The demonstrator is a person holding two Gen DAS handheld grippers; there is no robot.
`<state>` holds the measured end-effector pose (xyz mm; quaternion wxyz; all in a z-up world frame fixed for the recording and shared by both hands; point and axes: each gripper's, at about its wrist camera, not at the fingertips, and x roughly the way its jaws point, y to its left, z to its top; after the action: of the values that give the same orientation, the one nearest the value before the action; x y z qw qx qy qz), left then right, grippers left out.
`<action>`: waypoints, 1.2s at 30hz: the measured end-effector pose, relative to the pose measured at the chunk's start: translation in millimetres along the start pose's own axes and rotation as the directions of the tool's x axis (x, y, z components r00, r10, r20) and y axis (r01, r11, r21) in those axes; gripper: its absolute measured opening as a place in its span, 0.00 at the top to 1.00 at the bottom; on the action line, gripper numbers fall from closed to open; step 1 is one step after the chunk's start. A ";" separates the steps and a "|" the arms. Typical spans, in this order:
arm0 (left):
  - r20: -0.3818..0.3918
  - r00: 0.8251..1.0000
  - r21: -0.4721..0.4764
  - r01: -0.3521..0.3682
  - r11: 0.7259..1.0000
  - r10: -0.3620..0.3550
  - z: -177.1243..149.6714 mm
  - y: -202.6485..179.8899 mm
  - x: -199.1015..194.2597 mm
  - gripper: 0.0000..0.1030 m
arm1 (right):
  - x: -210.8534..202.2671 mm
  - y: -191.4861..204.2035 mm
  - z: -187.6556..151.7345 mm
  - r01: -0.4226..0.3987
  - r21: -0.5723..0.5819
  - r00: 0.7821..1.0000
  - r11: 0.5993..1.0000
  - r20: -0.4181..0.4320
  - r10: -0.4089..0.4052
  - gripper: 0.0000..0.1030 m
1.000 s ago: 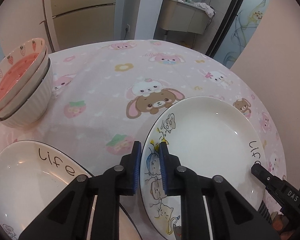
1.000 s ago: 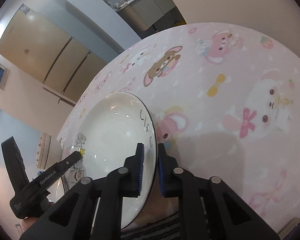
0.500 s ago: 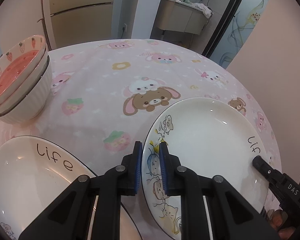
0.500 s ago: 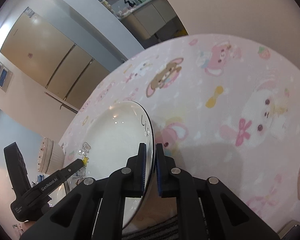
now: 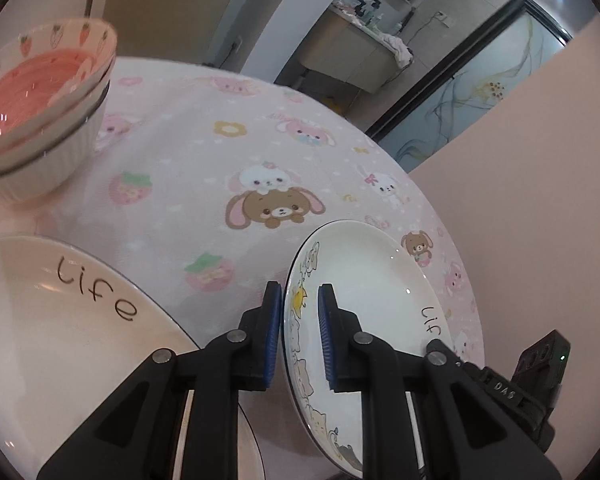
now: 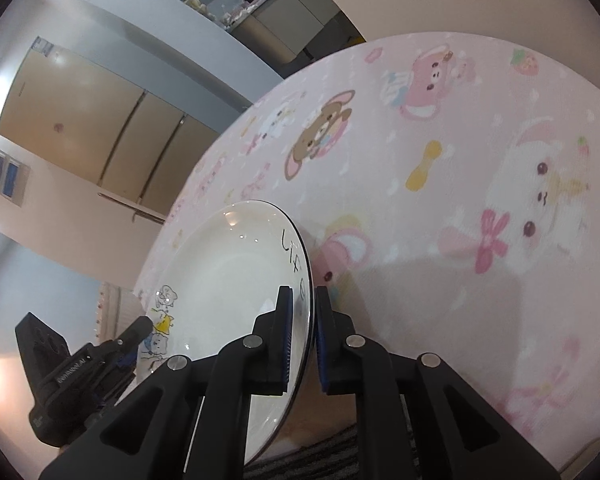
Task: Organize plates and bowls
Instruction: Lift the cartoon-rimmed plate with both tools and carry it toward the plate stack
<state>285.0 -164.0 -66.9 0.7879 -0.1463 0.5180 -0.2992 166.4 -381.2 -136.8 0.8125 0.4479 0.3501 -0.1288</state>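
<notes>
White plate [image 5: 364, 280] (cartoon-animal rim)

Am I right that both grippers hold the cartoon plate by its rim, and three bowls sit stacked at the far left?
Nearly. In the left wrist view the stack of bowls holds two, not three. Both the left gripper and right gripper do hold the cartoon plate by its rim.

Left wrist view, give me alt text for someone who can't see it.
The left gripper clamps the cartoon-decorated rim of a white plate, tilted above a pink cartoon tablecloth; the right gripper holds its far rim. A second white plate lies lower left, with stacked bowls upper left.
</notes>
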 end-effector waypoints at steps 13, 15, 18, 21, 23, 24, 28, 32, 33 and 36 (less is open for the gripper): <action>-0.010 0.970 0.159 -0.240 0.958 0.245 -4.8 -21.2 16.6 0.90 | -0.2 14.6 -9.7 0.089 -0.096 0.996 0.991 0.025 -0.087 0.88; 0.000 0.965 0.213 -0.257 0.943 0.263 -4.1 -25.3 21.7 0.90 | -0.7 14.4 -10.2 0.089 -0.093 0.996 0.992 0.023 -0.087 0.88; -0.011 0.970 0.243 -0.231 0.942 0.241 -2.9 -23.6 24.4 0.87 | -0.6 8.5 -8.8 0.057 -0.055 0.998 0.997 0.012 -0.057 0.88; -0.019 0.974 0.251 -0.215 0.944 0.226 -1.6 -22.0 24.3 0.87 | 1.0 6.9 -9.5 0.042 -0.041 0.999 0.998 0.006 -0.042 0.88; -0.016 0.978 0.258 -0.199 0.945 0.210 -2.5 -19.8 21.6 0.88 | 1.0 8.3 -9.7 0.040 -0.043 0.999 0.998 0.007 -0.039 0.88; -0.021 0.981 0.258 -0.183 0.949 0.195 -2.8 -19.4 20.7 0.88 | 1.1 6.7 -9.1 0.028 -0.028 1.000 0.999 0.003 -0.028 0.88; -0.041 0.994 0.236 -0.085 0.968 0.097 -2.0 -18.4 9.8 0.88 | 2.1 -15.7 -2.6 -0.077 0.103 0.996 0.992 -0.029 0.080 0.88; -0.012 0.994 0.235 -0.100 0.967 0.106 -0.3 -26.0 -0.2 0.88 | 2.9 -3.7 -6.4 -0.043 0.048 0.998 0.998 -0.039 0.044 0.87; -0.012 0.992 0.231 -0.116 0.966 0.122 -0.7 -26.9 -1.9 0.88 | 3.3 -3.6 -6.3 -0.052 0.053 0.998 0.997 -0.041 0.055 0.87; -0.028 0.987 0.212 -0.149 0.966 0.159 -1.1 -25.8 -4.4 0.88 | 1.3 0.1 -6.1 -0.079 0.043 0.996 0.996 -0.043 0.081 0.87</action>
<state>274.5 -181.2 -50.2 0.8078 -0.0153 0.5111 -0.2932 164.7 -376.0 -139.8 0.7997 0.4809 0.3472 -0.0931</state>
